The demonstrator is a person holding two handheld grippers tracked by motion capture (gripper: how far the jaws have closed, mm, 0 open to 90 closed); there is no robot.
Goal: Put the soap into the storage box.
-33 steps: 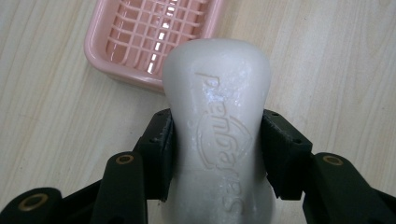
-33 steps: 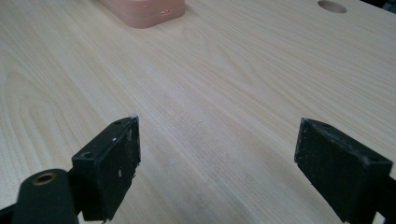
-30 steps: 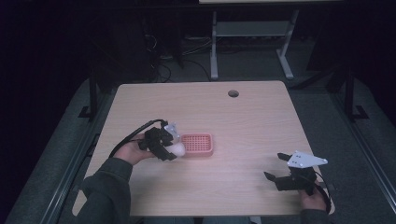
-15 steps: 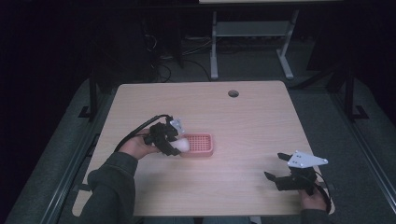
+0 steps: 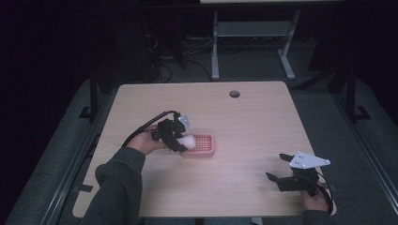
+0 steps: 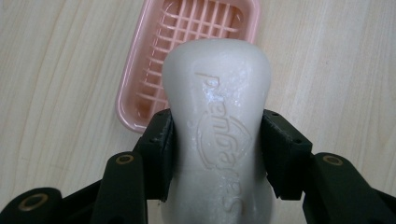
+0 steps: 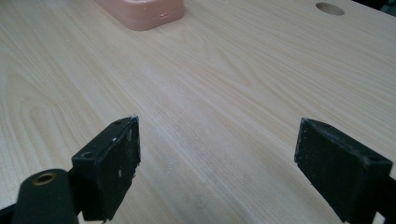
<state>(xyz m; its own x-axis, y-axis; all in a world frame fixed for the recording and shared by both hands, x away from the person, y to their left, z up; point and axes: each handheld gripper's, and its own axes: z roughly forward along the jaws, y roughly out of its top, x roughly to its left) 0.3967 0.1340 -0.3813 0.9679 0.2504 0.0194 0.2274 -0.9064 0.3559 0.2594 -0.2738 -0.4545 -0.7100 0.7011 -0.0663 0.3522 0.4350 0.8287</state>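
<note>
Hovering over the empty pink soap dish (image 6: 154, 70), clamped white soap (image 6: 219, 130).

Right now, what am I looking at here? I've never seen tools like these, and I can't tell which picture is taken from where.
There is no robot arm here: a person sits at a wooden table and holds a hand tool with two black jaws in each hand. The high view comes from a camera above the table, looking down; the person's arms enter from the bottom. Each of the other two pictures comes from a small camera riding on one tool, looking along its jaws.

On the table lies a pink soap dish with a grid floor. The left gripper is shut on a white soap bar, squeezing its narrow waist, and holds it over the near end of the dish. The right gripper sits near the table's front right corner, jaws open, with nothing between them. A round hole is near the far edge.
</note>
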